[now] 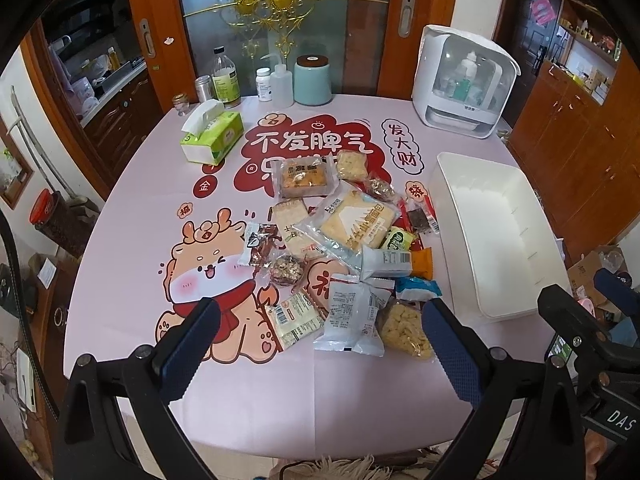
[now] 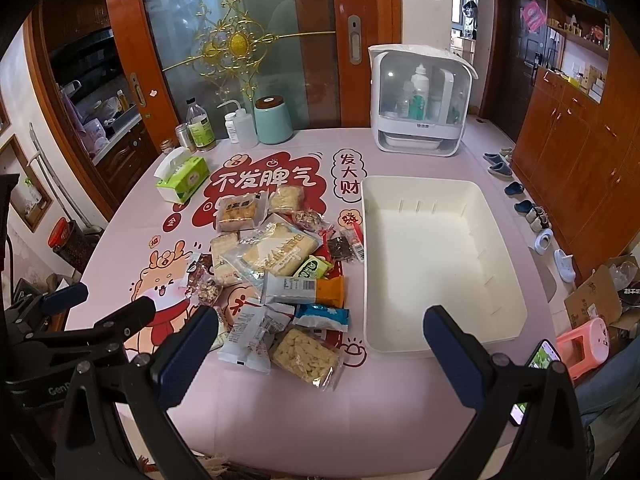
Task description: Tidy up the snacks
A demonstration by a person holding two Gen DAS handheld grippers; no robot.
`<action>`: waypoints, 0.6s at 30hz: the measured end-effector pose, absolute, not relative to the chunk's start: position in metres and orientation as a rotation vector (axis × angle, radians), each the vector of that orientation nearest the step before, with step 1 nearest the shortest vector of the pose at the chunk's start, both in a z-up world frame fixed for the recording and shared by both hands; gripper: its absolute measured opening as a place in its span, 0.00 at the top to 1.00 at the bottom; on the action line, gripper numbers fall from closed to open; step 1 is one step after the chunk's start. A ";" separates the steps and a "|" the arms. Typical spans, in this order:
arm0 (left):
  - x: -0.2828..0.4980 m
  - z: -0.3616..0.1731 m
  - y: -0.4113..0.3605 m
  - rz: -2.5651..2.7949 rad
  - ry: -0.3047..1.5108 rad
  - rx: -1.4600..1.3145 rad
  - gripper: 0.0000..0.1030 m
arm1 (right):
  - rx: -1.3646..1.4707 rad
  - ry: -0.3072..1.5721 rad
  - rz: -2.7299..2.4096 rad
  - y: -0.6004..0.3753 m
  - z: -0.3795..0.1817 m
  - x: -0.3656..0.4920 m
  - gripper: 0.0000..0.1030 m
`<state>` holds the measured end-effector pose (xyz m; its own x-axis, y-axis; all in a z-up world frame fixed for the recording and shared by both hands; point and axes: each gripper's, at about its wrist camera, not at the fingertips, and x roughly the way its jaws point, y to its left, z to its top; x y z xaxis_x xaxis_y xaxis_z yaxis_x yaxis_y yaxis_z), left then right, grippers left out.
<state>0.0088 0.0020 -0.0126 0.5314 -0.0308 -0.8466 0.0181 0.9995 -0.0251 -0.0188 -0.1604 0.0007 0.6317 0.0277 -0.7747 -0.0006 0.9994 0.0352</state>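
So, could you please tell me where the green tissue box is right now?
The green tissue box sits on the table's far left in both views, just in front of the bottles and left of the snack pile.

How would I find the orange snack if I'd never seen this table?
Start at the big white bin on the pink tablecloth. Beside it lies the snack pile; the orange-ended packet sits near its middle, right above a blue-and-white packet. It is the only wrapper with a plain bright orange end.

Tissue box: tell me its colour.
The tissue box is light green and white, with a white tissue sticking out; clearest in the left wrist view.
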 end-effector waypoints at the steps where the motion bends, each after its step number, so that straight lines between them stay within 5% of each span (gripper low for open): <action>1: 0.009 -0.013 0.003 -0.030 1.009 -0.014 0.03 | 0.032 0.887 0.016 -0.160 0.001 -0.019 0.00; 18: 0.011 -0.011 0.003 -0.024 1.013 -0.014 0.03 | 0.031 0.889 0.029 -0.165 -0.001 -0.018 0.00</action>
